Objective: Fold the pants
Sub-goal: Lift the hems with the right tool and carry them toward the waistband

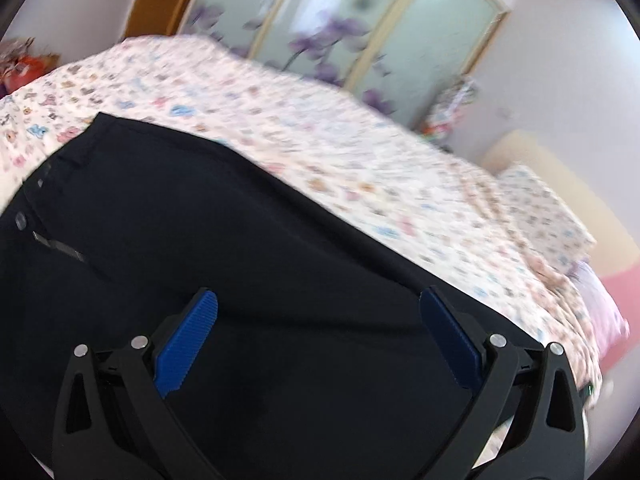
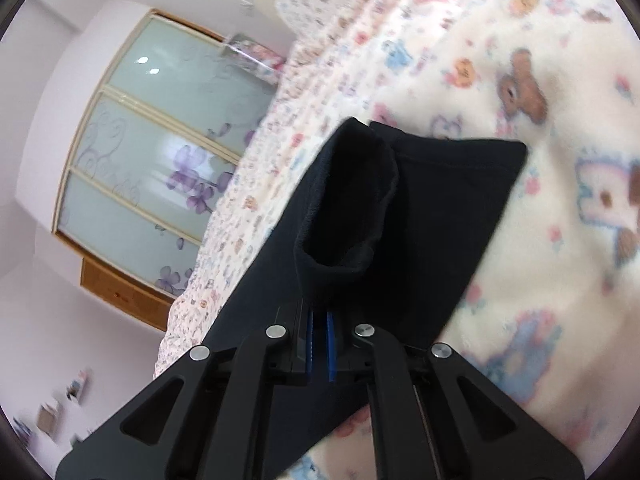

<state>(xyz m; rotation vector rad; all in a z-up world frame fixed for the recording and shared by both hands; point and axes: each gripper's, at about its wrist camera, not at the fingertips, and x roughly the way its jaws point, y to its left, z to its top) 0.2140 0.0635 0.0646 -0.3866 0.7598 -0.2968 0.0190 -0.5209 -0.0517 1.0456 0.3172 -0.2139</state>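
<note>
Your right gripper (image 2: 319, 320) is pinched tight on the hem of the black pants (image 2: 420, 208), which lie on the bed (image 2: 540, 80) w/ the cuff just past the tips, & your left gripper (image 1: 318, 312) is wide open over them, holding nothing.

Black pants (image 1: 200, 220) lie spread flat, one leg cuff (image 2: 344, 208) lifted and gaping open.
</note>
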